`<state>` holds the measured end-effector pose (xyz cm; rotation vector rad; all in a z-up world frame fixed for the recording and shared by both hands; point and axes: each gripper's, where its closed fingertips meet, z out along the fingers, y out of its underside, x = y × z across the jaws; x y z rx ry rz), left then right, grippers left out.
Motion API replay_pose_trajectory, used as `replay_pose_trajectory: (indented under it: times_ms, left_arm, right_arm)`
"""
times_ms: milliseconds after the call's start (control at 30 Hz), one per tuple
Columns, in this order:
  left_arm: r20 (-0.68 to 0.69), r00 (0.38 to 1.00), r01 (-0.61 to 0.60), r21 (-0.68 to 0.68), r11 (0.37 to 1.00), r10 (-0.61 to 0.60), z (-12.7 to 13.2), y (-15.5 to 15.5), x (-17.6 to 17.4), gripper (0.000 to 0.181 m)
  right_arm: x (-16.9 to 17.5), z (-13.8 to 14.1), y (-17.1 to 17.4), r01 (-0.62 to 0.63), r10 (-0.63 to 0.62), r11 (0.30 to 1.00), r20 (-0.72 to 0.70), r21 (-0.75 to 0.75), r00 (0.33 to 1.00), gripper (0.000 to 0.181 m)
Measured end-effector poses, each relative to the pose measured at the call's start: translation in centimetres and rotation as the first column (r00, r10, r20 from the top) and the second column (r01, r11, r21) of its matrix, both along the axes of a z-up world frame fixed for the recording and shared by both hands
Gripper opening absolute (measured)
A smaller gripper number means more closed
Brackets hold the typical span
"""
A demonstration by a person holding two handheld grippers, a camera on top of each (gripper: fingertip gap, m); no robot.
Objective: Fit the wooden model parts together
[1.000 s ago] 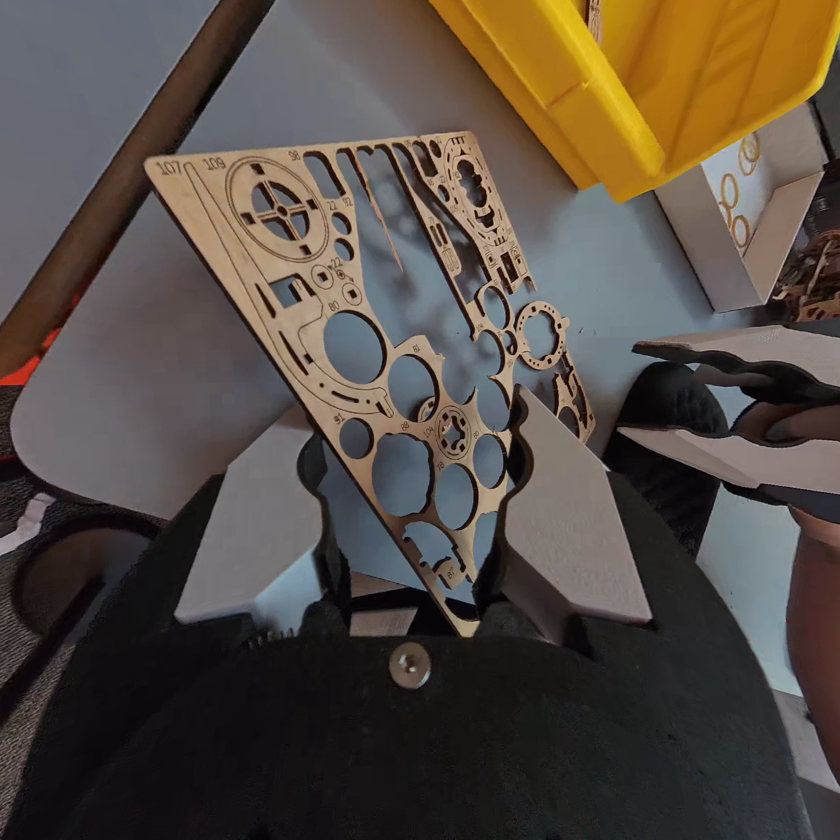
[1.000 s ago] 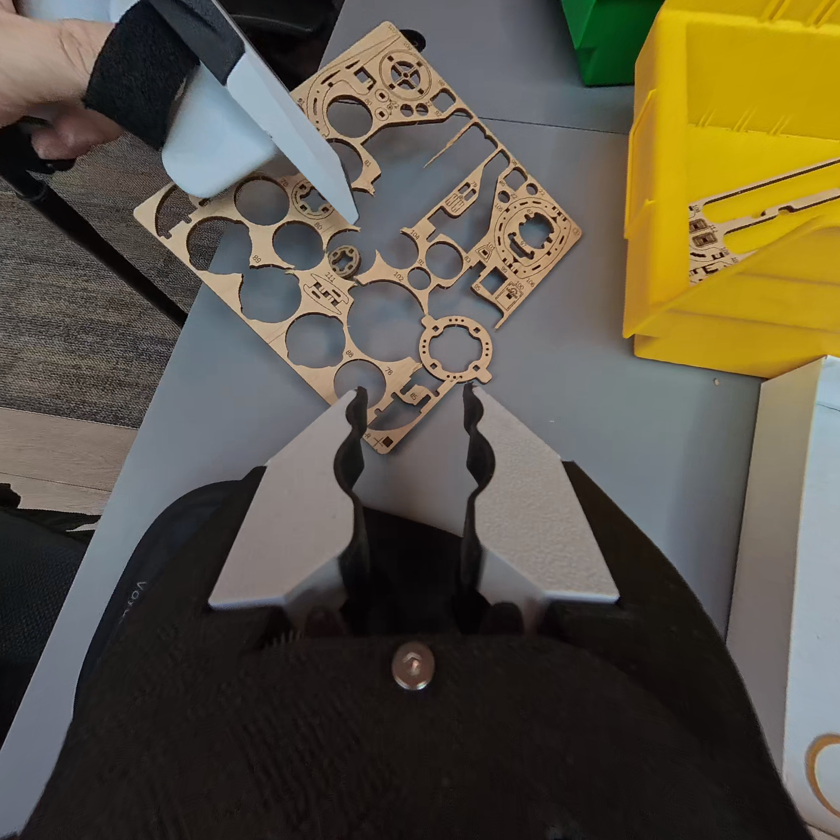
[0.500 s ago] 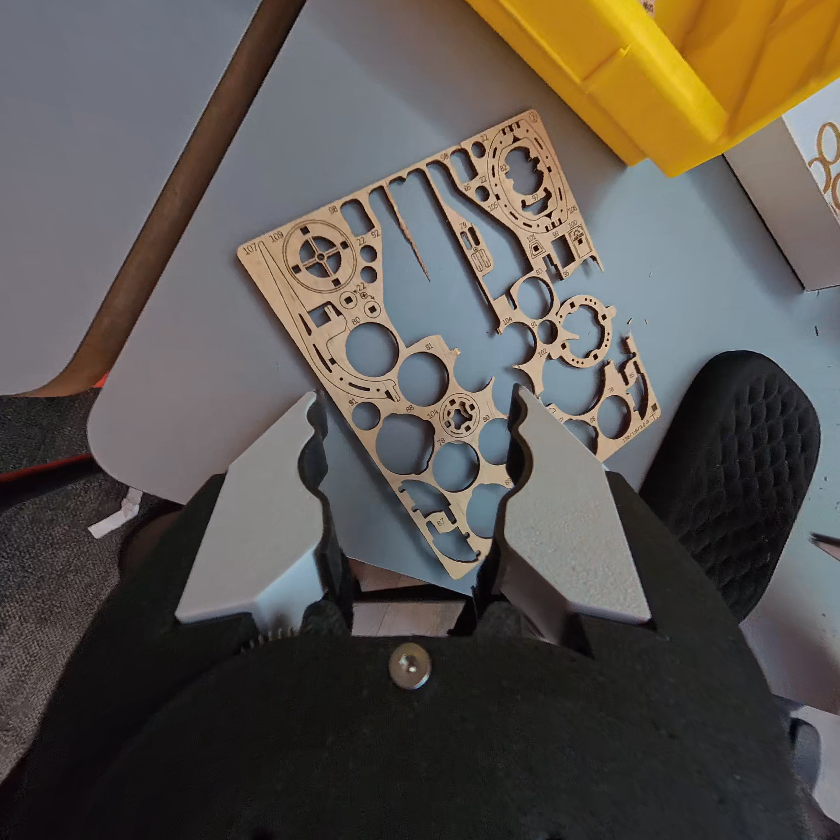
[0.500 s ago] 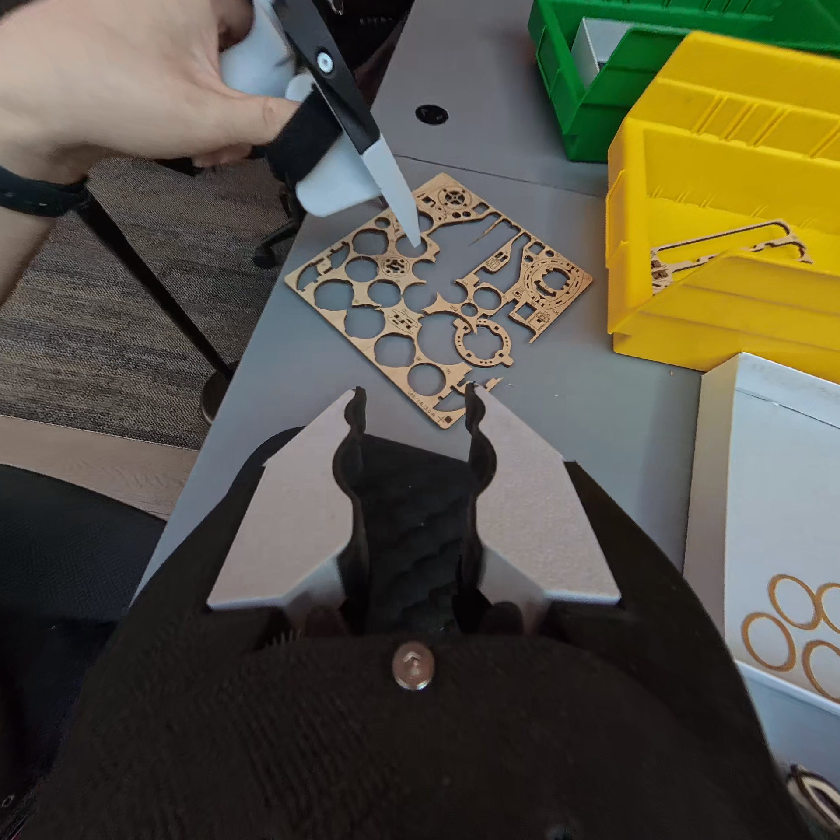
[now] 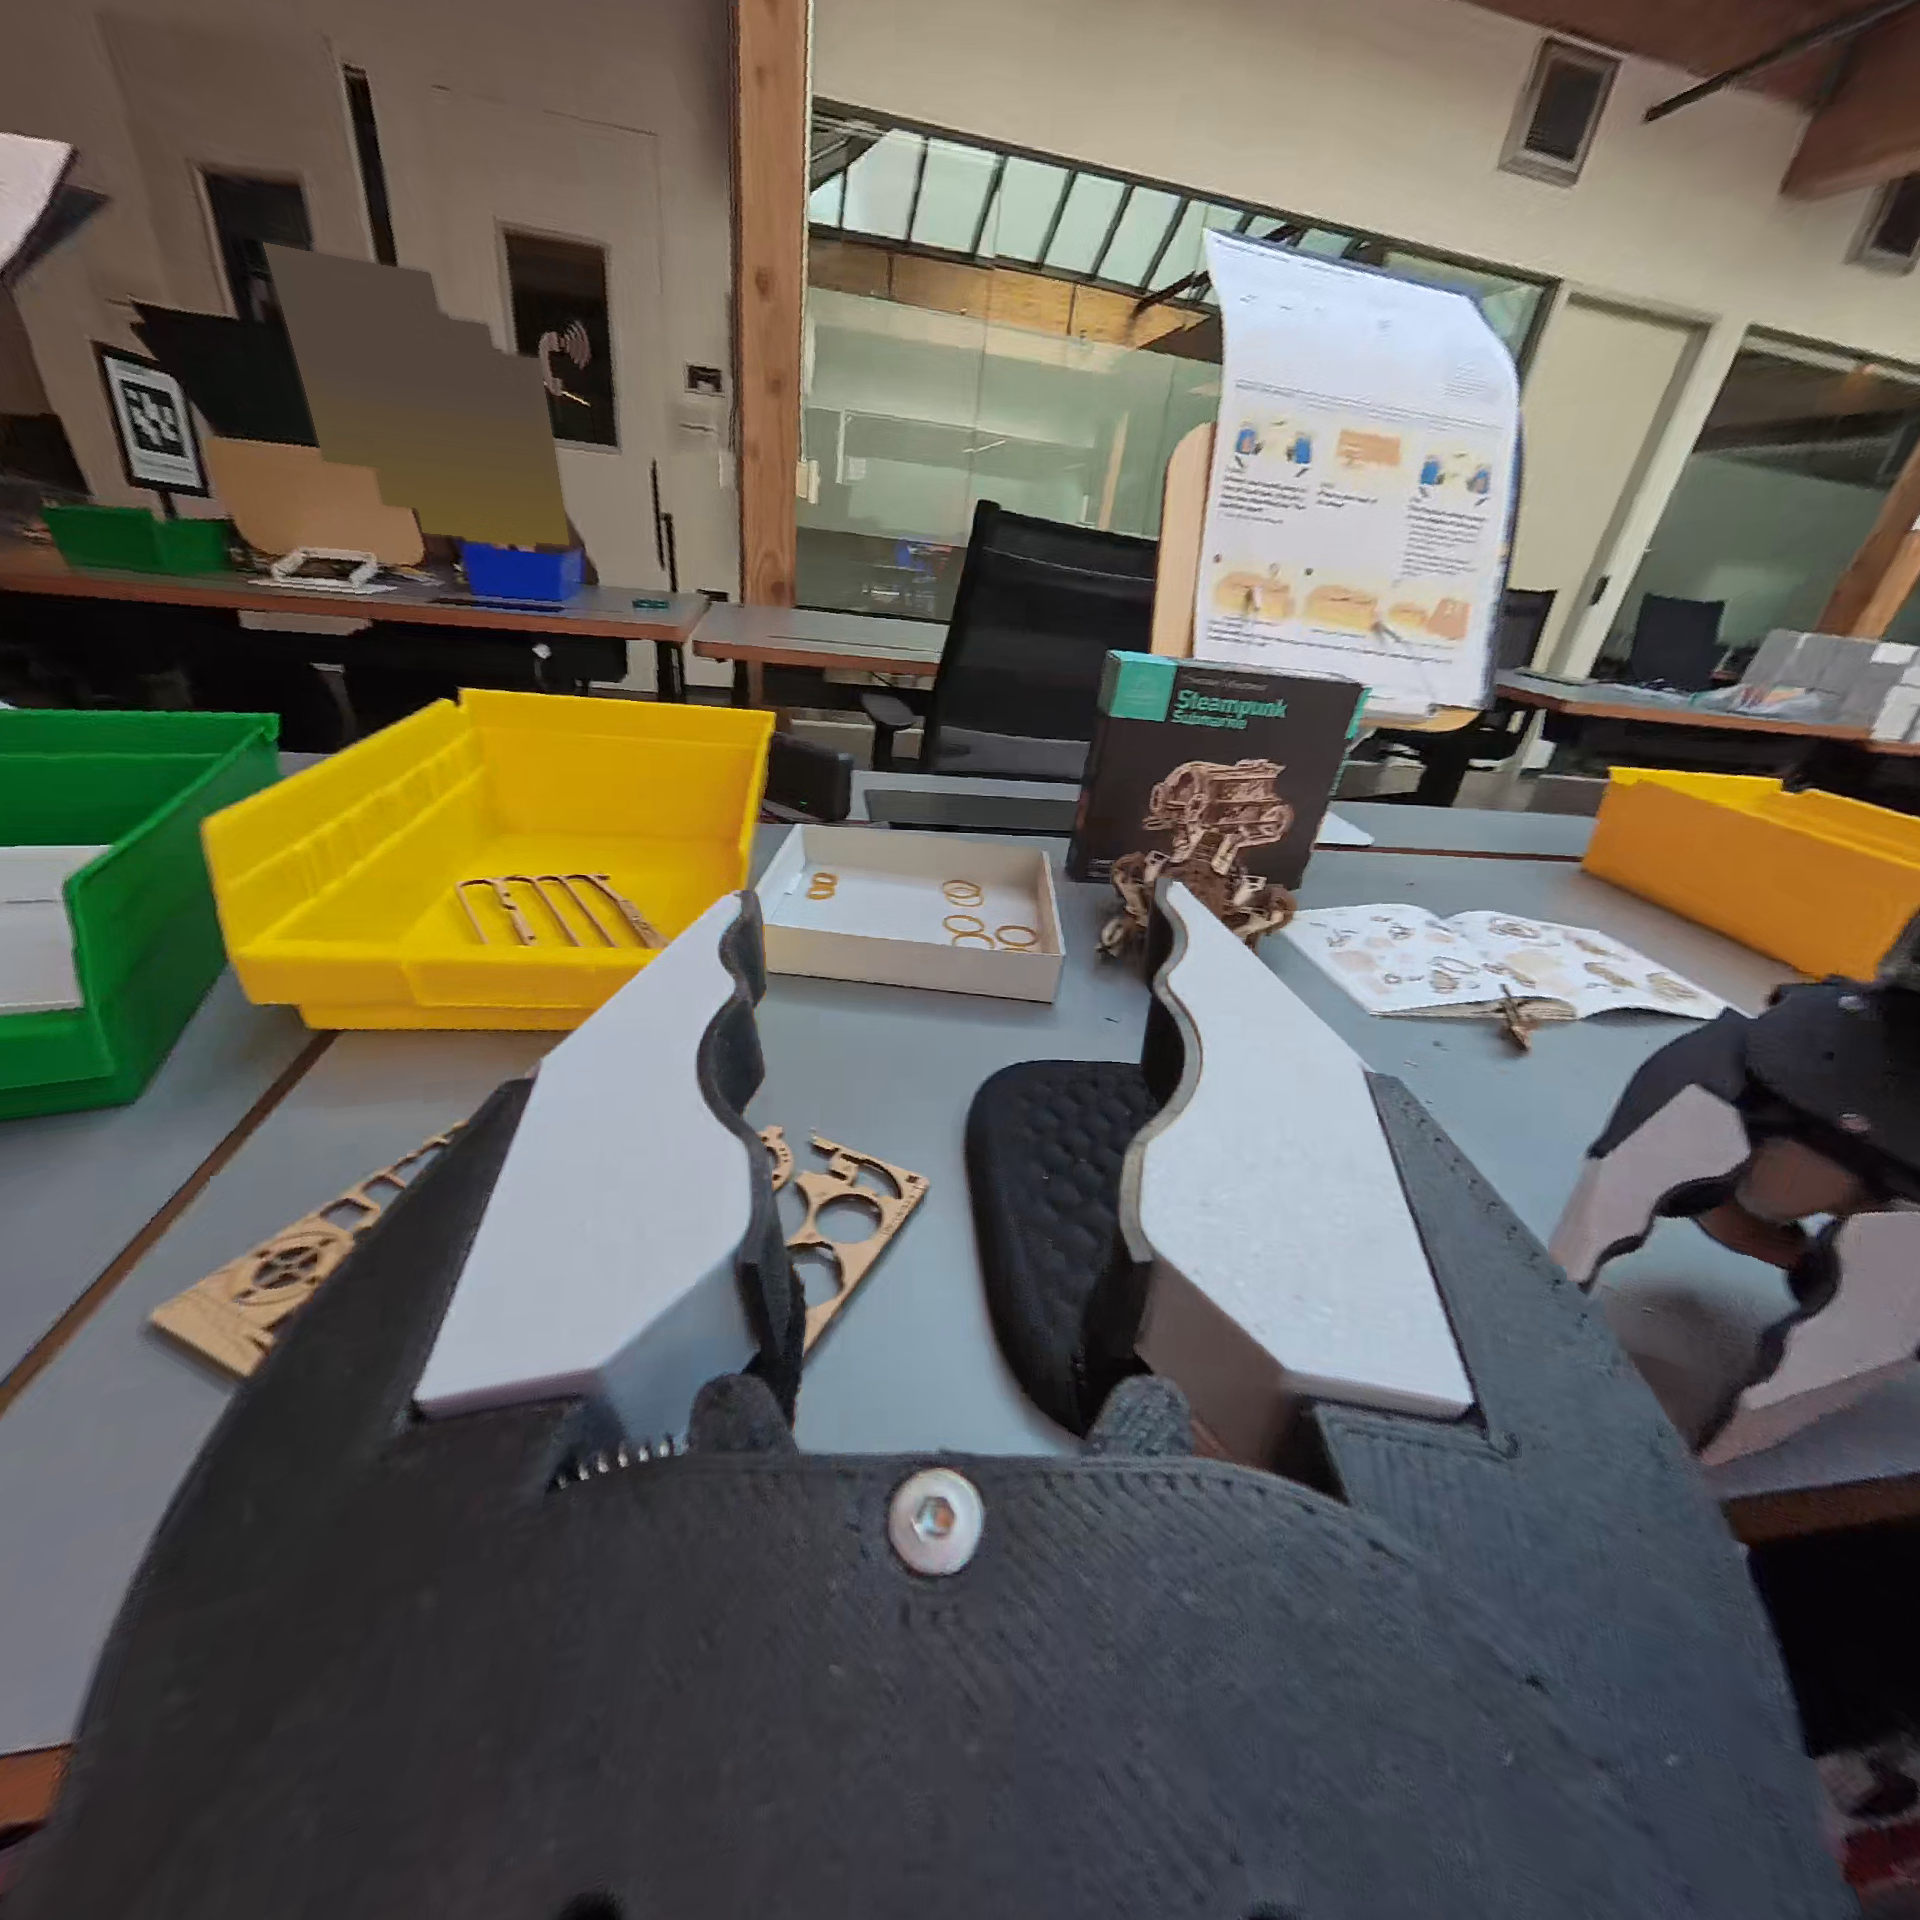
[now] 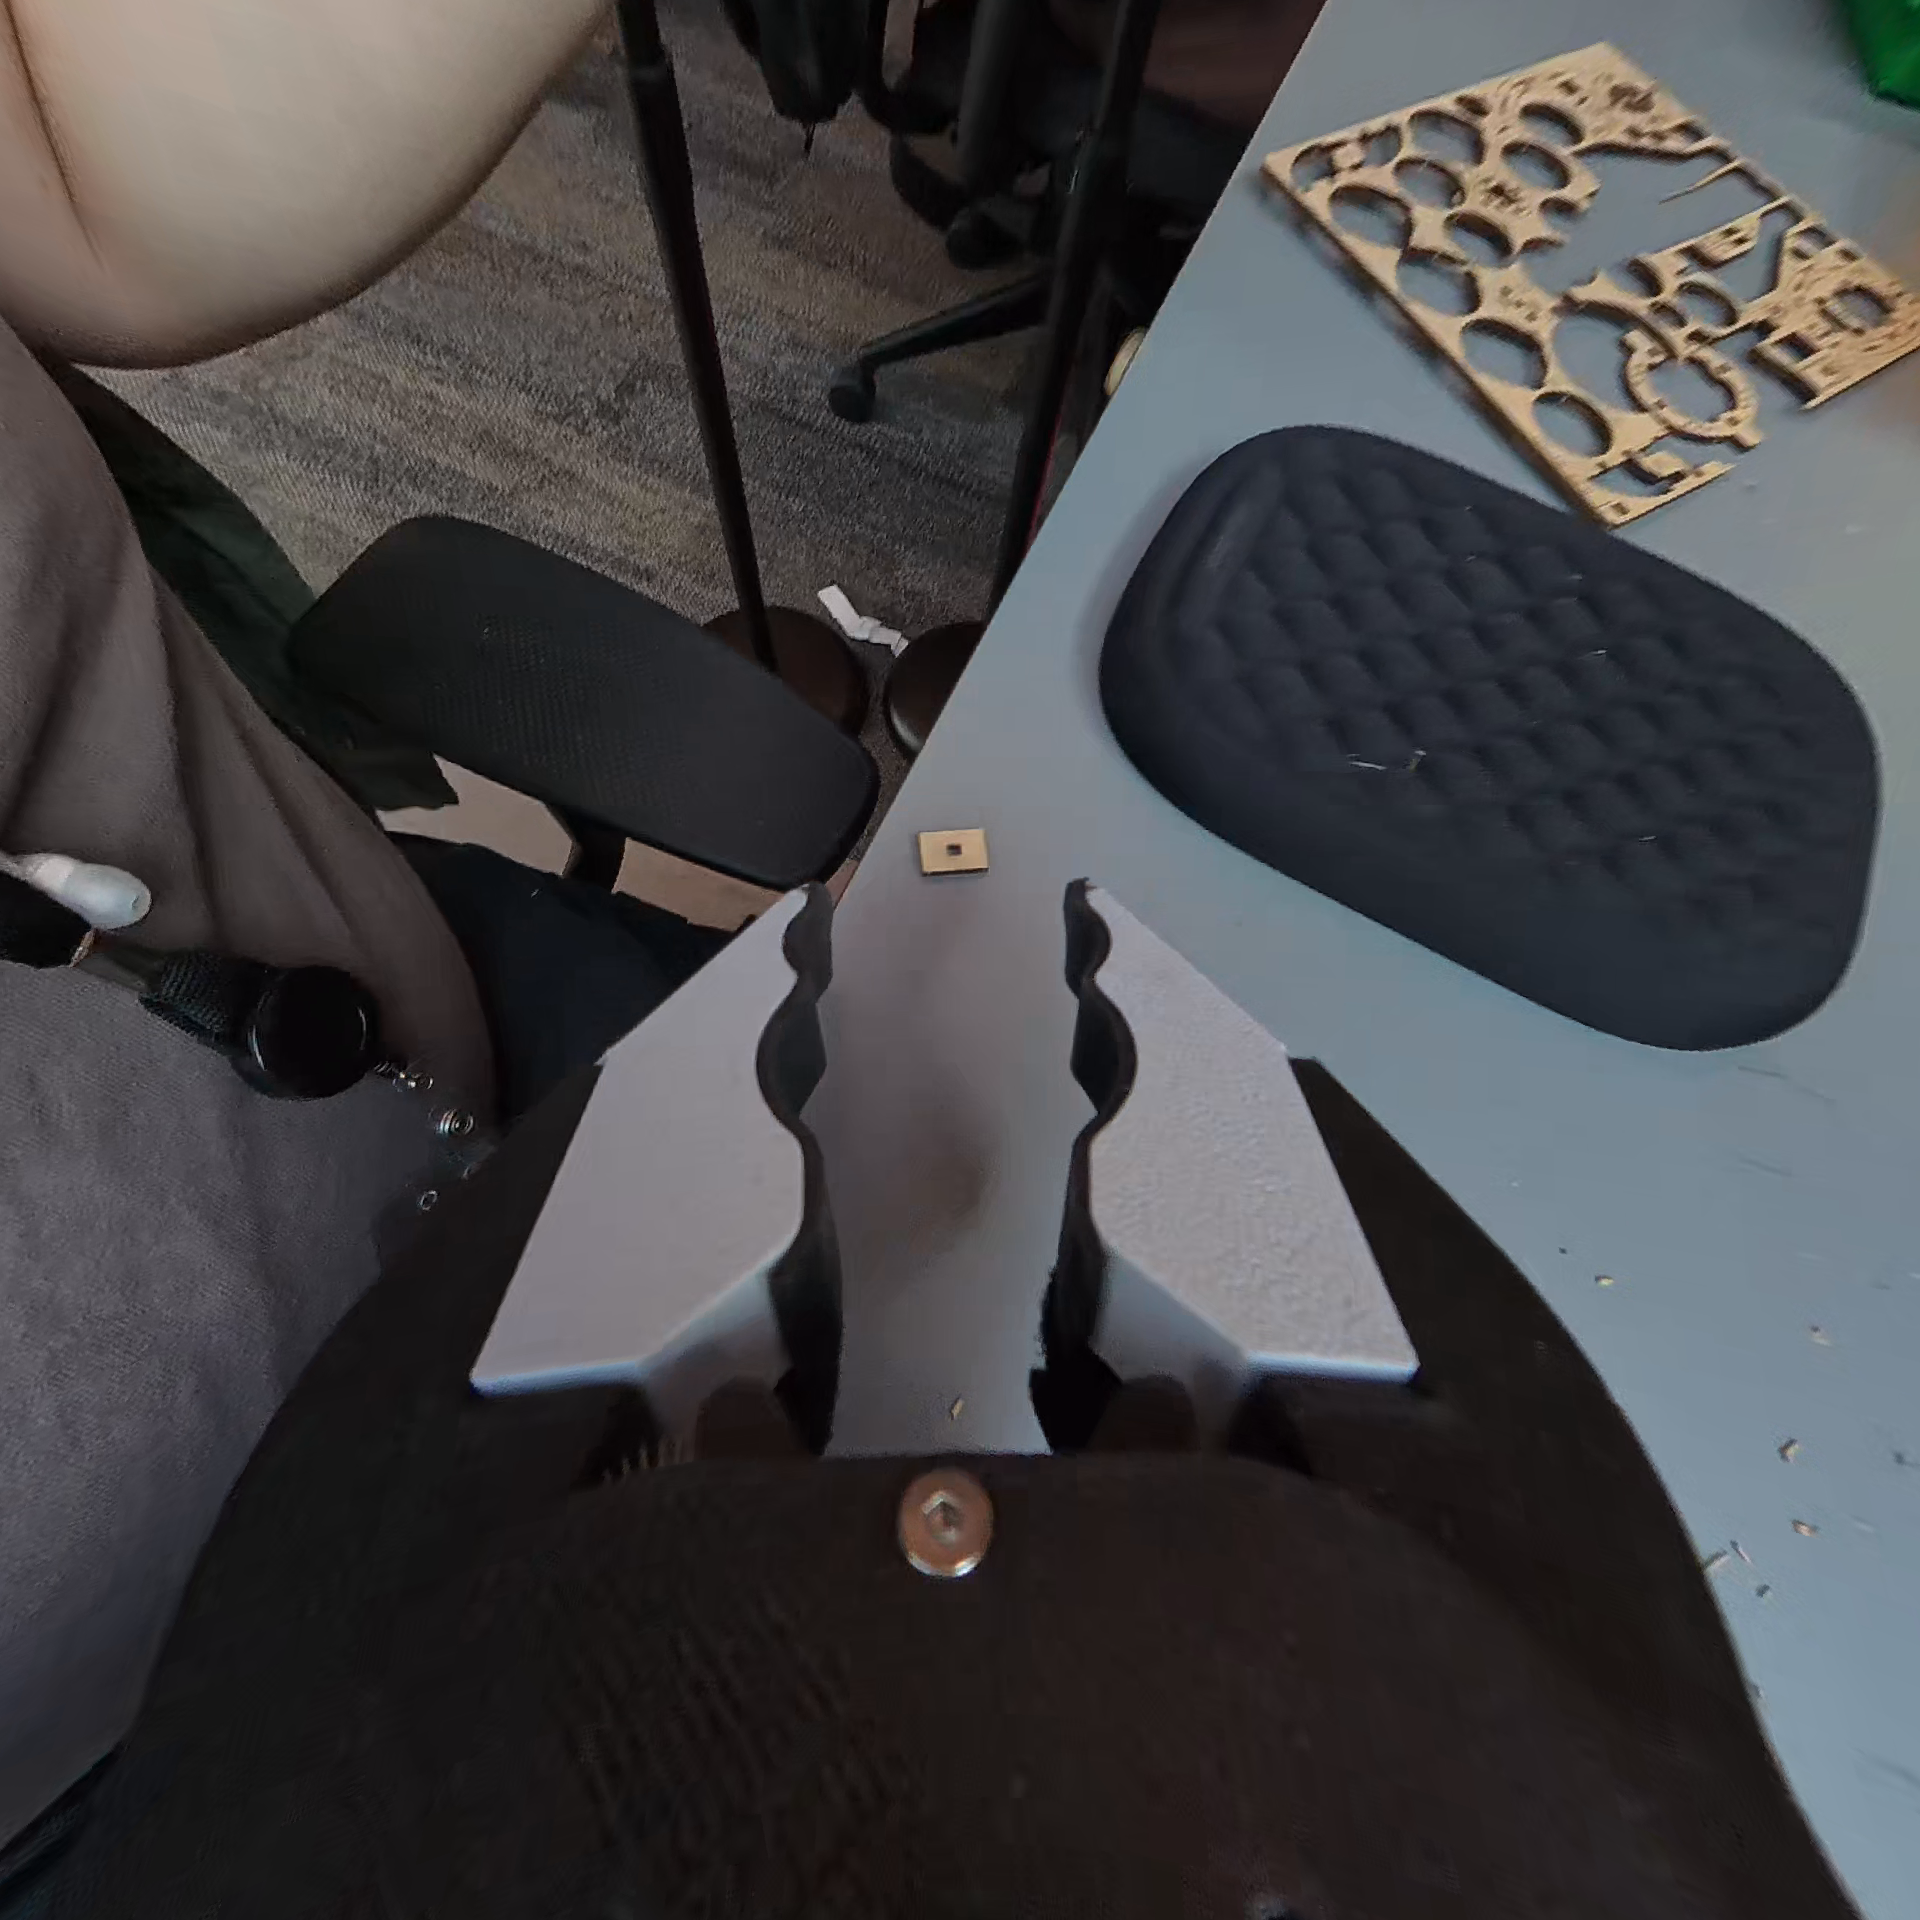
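The laser-cut wooden parts sheet (image 5: pixel 281 1268) lies flat on the grey table (image 5: pixel 935 1049), partly hidden behind my left finger; it also shows in the right wrist view (image 6: pixel 1590 270) at the top right. A small square wooden piece (image 6: pixel 952 852) lies near the table edge, just beyond my right fingertips. A partly built wooden model (image 5: pixel 1195 904) stands at the back by its dark box (image 5: pixel 1216 769). My left gripper (image 5: pixel 951 909) is open and empty, raised and facing level. My right gripper (image 6: pixel 943 896) is open and empty above the table edge; it also shows in the left wrist view (image 5: pixel 1766 1195).
A black padded rest (image 6: pixel 1496 727) lies on the table beside the sheet. A yellow bin (image 5: pixel 488 862) holds a wooden frame, next to a green bin (image 5: pixel 94 883). A white tray with rings (image 5: pixel 914 925), an open instruction booklet (image 5: pixel 1496 961) and another yellow bin (image 5: pixel 1756 862) sit farther back.
My left gripper let go of the sheet, which now lies on the table, then lifted and tilted up to face the room. My right gripper swung left toward the table edge and the small square piece.
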<state>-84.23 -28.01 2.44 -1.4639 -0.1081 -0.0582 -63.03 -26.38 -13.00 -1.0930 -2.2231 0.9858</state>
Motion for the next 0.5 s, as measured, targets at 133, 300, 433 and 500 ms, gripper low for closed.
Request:
replay_pose_trajectory:
  times_ms: [133,300,433,500]
  left_arm:
    - [-0.014,0.997,0.071,0.018,0.997,-0.071,1.0,0.4,2.5,0.072]
    - [-0.083,0.991,0.099,-0.023,0.995,-0.101,1.7,0.8,4.3,0.072]
    - [-0.077,0.988,0.131,-0.022,0.991,-0.132,1.9,1.0,5.2,0.070]
    - [-0.064,0.972,0.222,-0.051,0.974,-0.225,1.2,1.3,7.0,0.065]
  right_arm:
    - [-0.9,-1.4,-0.5,-0.021,0.019,0.998,0.050,0.051,0.999,0.033]
    - [-2.0,-2.3,-0.9,-0.038,0.034,0.999,0.115,0.033,0.993,0.029]
    - [-1.7,-2.4,-0.6,-0.021,0.019,1.000,0.167,0.009,0.986,0.013]
    - [-1.1,-1.8,0.4,0.014,-0.017,1.000,0.146,0.020,0.989,0.013]
